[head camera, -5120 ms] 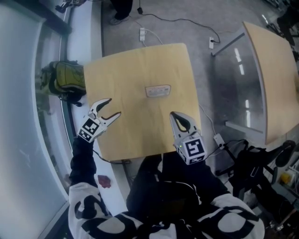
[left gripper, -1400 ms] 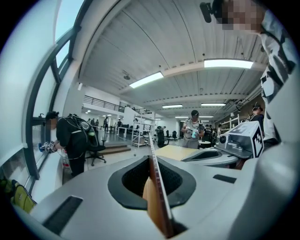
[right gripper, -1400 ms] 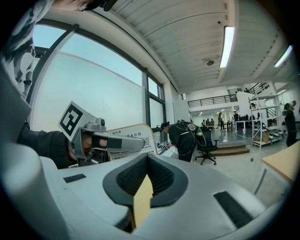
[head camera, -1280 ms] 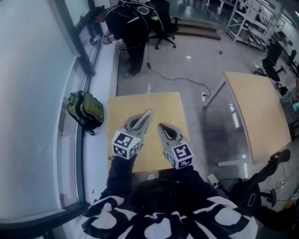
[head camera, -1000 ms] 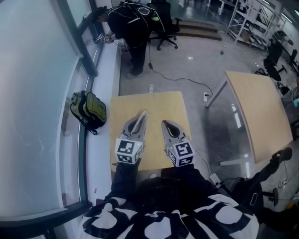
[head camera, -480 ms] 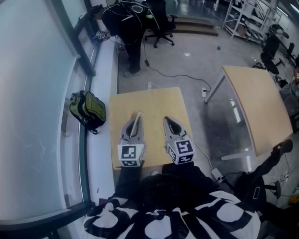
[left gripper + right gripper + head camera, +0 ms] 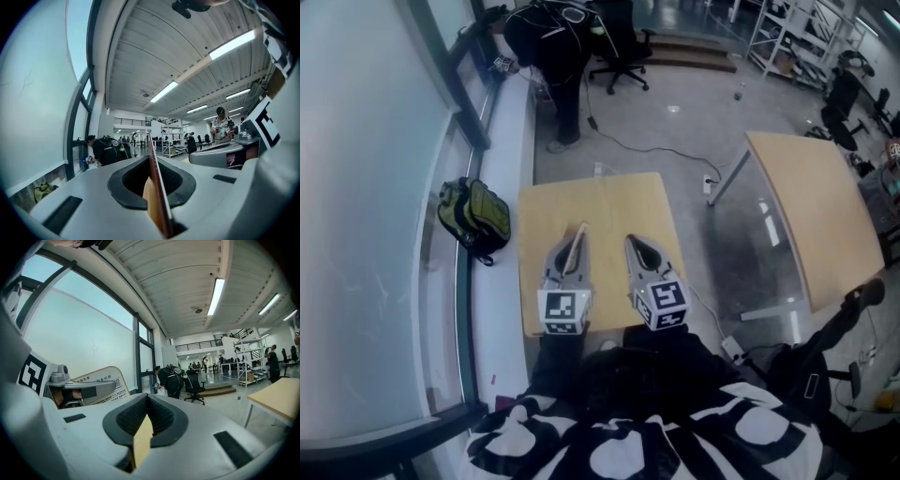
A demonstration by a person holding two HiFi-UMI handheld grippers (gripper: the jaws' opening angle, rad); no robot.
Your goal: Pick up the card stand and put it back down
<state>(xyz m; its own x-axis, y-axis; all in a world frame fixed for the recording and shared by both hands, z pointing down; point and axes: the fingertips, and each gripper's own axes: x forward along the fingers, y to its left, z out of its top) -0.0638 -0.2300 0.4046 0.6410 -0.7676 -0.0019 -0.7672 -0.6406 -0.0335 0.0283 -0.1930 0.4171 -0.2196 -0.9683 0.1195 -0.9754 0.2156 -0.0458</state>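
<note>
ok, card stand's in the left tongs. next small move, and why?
Probably lower the left tongs toward the table: they are shut on the card stand, held clear of it, so the pick-up looks done. The right tongs sit shut and empty beside them.

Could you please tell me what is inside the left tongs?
The card stand, held edge-on in the left tongs. Its printed face shows only in the right gripper view; its lower part is hidden behind the tongs.
</note>
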